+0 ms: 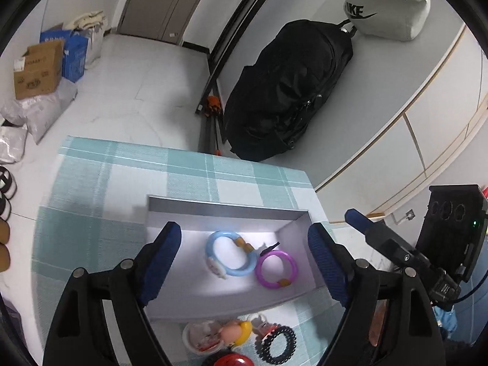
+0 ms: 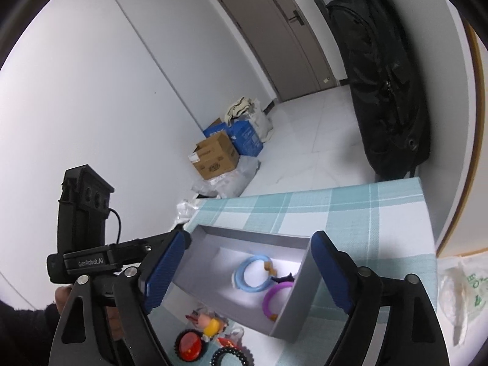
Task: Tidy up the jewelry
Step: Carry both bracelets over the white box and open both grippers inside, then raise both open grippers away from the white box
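A shallow grey box sits on the checked teal tablecloth. Inside it lie a light blue bracelet, a purple bracelet and a small dark clip. In front of the box lie a yellow-and-pink charm, a black coil hair tie and a red round piece. My left gripper hovers open above the box. My right gripper is open above it too; it also shows in the left wrist view.
The table ends at the far edge near a black bag against the wall. Cardboard and blue boxes stand on the floor. A plastic bag lies at the right.
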Available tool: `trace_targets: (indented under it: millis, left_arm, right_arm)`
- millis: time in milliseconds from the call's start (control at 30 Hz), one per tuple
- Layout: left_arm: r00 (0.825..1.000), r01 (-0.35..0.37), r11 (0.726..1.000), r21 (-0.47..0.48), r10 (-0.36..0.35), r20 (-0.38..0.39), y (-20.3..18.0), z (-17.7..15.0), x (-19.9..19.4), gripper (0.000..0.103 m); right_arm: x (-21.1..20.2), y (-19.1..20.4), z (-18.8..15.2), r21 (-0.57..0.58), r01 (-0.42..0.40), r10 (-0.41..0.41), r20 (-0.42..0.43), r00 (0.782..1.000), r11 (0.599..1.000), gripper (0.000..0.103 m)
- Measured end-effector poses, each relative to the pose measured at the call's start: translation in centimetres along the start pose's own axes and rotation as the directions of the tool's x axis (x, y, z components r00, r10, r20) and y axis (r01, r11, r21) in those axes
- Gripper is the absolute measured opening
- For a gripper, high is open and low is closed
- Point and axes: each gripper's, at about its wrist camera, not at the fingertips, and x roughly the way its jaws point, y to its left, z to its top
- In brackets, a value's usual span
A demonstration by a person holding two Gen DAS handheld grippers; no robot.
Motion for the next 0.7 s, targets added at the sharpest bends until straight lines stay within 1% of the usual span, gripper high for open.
trace_targets:
  millis: [100, 167, 333, 400, 533, 700]
  left_arm:
    - [1.0, -0.021, 1.0, 0.016, 0.021, 0.013, -0.2, -0.4, -0.8, 0.082]
    - [0.999, -0.036, 0.999, 0.033, 0.036, 0.025, -0.3, -0.9, -1.5, 0.082]
    - [0.996, -0.084, 0.993, 0.083, 0.08, 0.045, -1.0, -2.5, -2.7, 0.082]
    - [0.995, -0.091, 0.991, 0.101, 0.087, 0.048, -1.4, -3.2, -3.1, 0.082]
    - [0.996, -0.088, 0.99, 0.106, 0.086, 0.026, -1.6, -4.7, -3.5, 0.082]
    - [0.994, -0.099, 0.987, 0.125, 0.104, -0.033, -2.0, -6.8, -3.4, 0.082]
  right_arm:
    - [-0.3, 0.2, -0.3, -0.003, 0.015, -0.015, 0.006, 1.0, 1.0, 0.09]
    - [-0.7, 0.4, -0.6, -0.005, 0.028, -0.028, 0.017, 0.999, 1.0, 0.095]
    - [-2.2, 1.1, -1.6, -0.024, 0.047, -0.046, 0.038, 0.998, 0.999, 0.101]
    - [-2.6, 1.6, -2.1, -0.04, 0.061, -0.059, 0.037, 0.998, 0.997, 0.102]
    - [-3.2, 2.4, -3.0, -0.08, 0.084, -0.082, 0.022, 0.996, 0.993, 0.103]
    - [-3.8, 3.2, -4.1, -0.114, 0.105, -0.105, 0.009, 0.994, 0.988, 0.103]
